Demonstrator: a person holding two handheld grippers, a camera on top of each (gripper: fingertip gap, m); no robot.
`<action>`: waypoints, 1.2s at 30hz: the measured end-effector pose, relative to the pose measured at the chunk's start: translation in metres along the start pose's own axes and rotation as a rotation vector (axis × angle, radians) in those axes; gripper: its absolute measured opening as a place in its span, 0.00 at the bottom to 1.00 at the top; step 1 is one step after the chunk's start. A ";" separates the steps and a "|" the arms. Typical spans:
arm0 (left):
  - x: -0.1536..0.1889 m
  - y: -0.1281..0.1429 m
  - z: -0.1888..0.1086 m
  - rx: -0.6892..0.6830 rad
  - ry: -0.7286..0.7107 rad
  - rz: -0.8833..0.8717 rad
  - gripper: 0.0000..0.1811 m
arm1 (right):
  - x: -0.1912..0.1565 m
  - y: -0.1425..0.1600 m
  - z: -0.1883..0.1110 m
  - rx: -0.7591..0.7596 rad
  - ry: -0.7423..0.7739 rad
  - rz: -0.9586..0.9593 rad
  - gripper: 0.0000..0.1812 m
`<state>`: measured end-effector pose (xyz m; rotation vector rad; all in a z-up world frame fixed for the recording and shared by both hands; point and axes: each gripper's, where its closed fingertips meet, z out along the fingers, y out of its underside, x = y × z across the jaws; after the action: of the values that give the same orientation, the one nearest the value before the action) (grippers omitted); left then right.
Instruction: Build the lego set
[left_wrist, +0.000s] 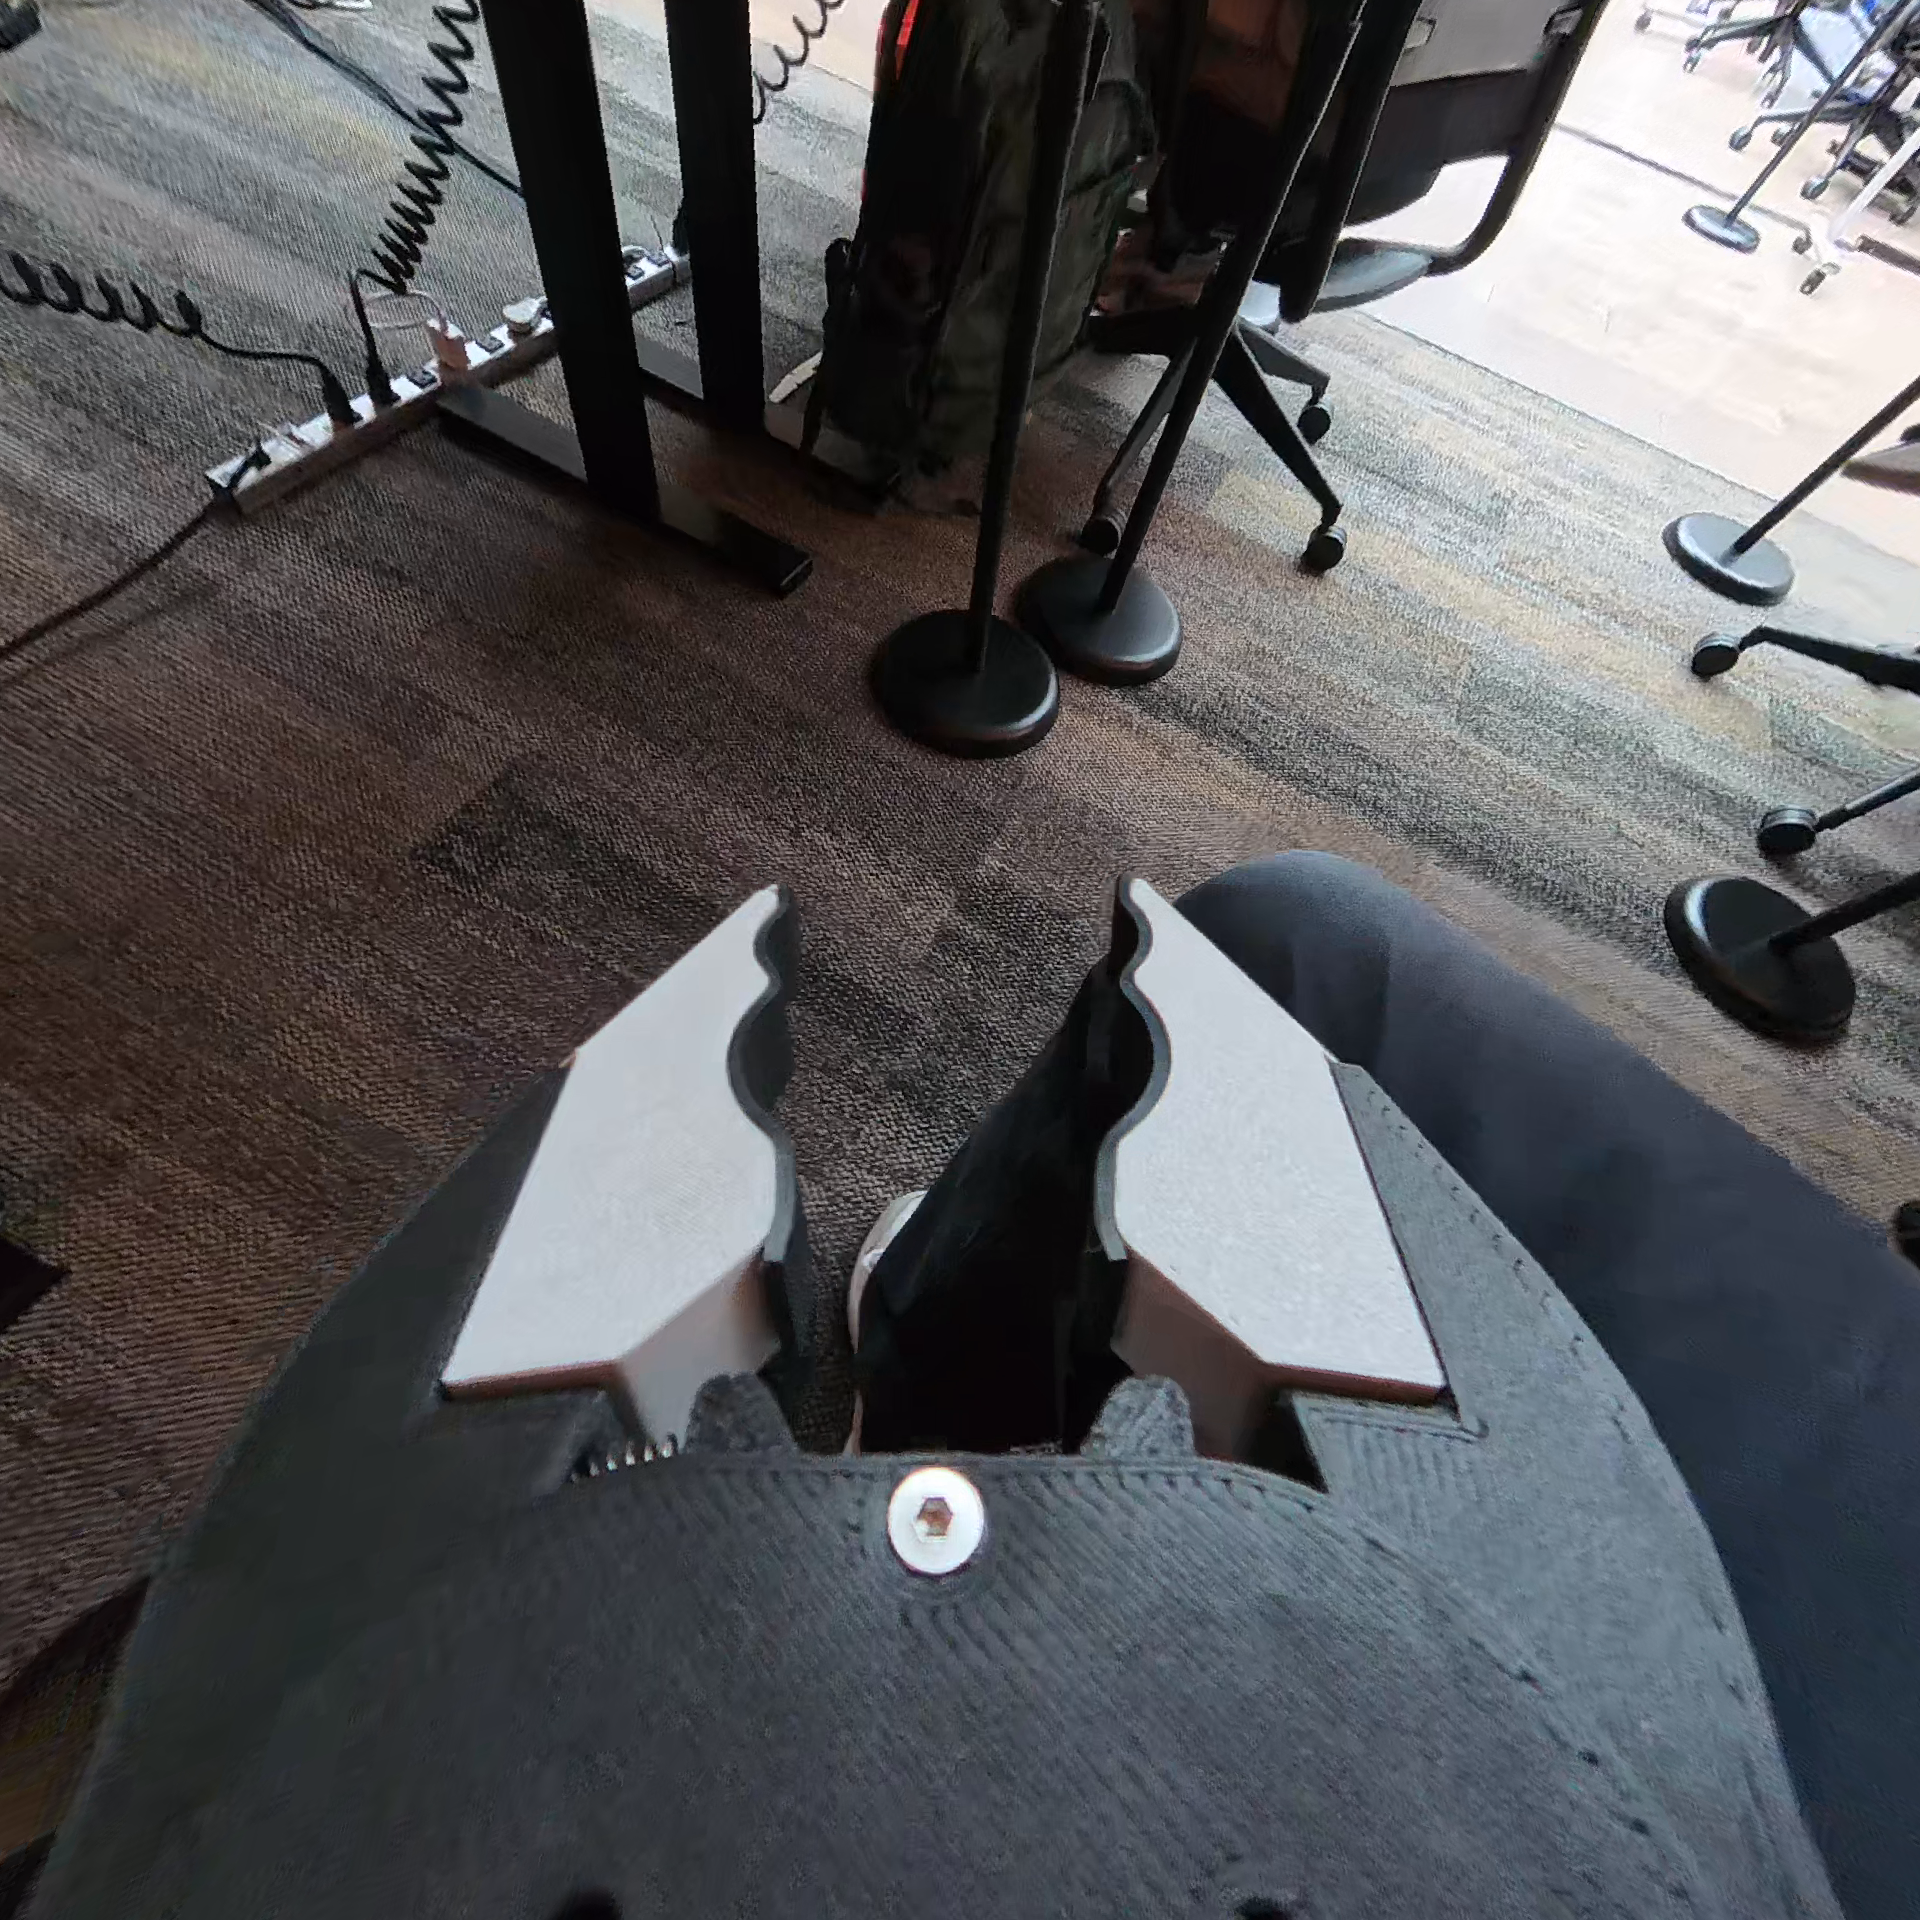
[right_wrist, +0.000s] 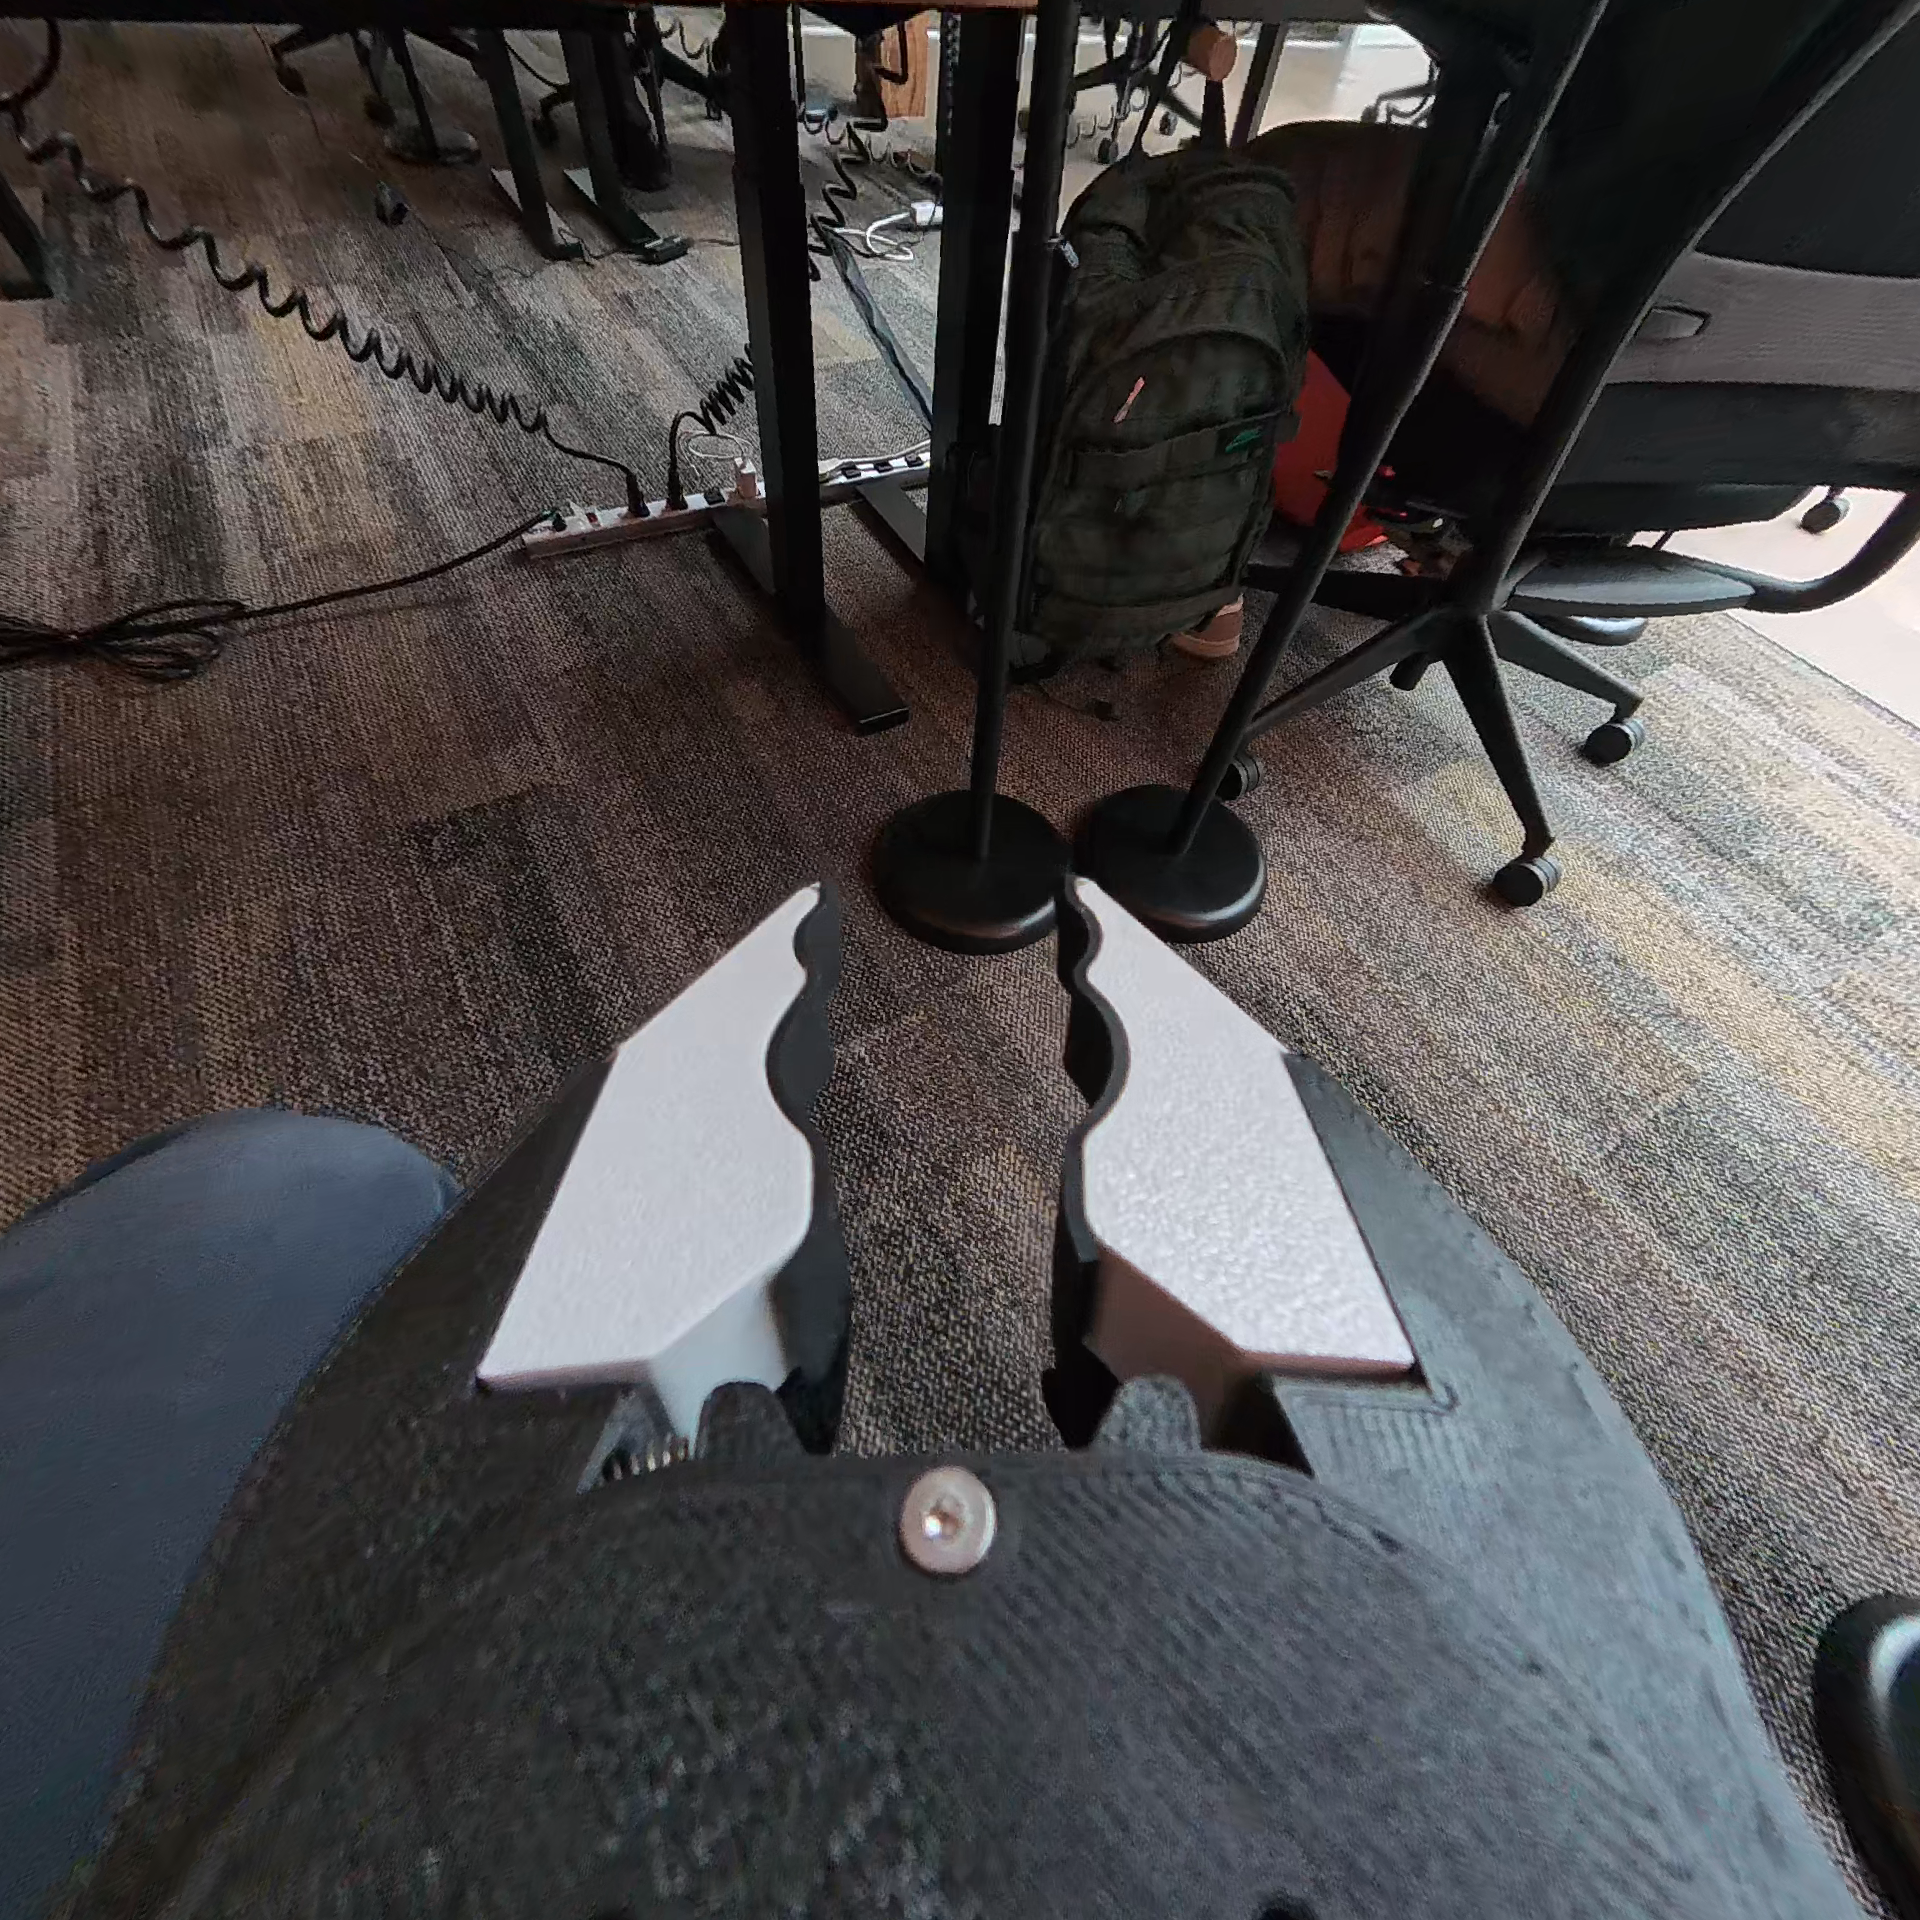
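No lego parts show in either view. My left gripper is open and empty, held low over the carpet and pointing toward the desk legs. A person's dark-trousered knee lies just right of it. My right gripper is open and empty, also over the carpet. Its tips point at two round black stand bases. A dark-trousered knee lies at its left.
Black desk legs, a power strip with coiled cables, a dark green backpack, two stand bases and an office chair stand ahead on the carpet. More stand bases are at the right. The gap from one gripper's tips to the other's is roughly 40 cm.
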<state>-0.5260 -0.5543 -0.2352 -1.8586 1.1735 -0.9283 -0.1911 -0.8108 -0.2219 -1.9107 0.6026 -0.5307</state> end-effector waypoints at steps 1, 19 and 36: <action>-0.003 0.005 0.005 0.005 0.010 -0.016 0.33 | 0.000 0.002 0.003 -0.005 0.002 0.003 0.23; -0.080 0.046 0.031 -0.025 -0.017 0.057 0.32 | -0.061 0.007 0.062 -0.035 -0.048 -0.007 0.22; -0.121 -0.091 0.121 0.052 0.012 0.127 0.30 | -0.110 -0.001 0.159 -0.089 -0.204 -0.030 0.18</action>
<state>-0.4246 -0.3895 -0.2356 -1.7181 1.2474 -0.8915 -0.1807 -0.6307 -0.2924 -2.0307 0.4723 -0.3268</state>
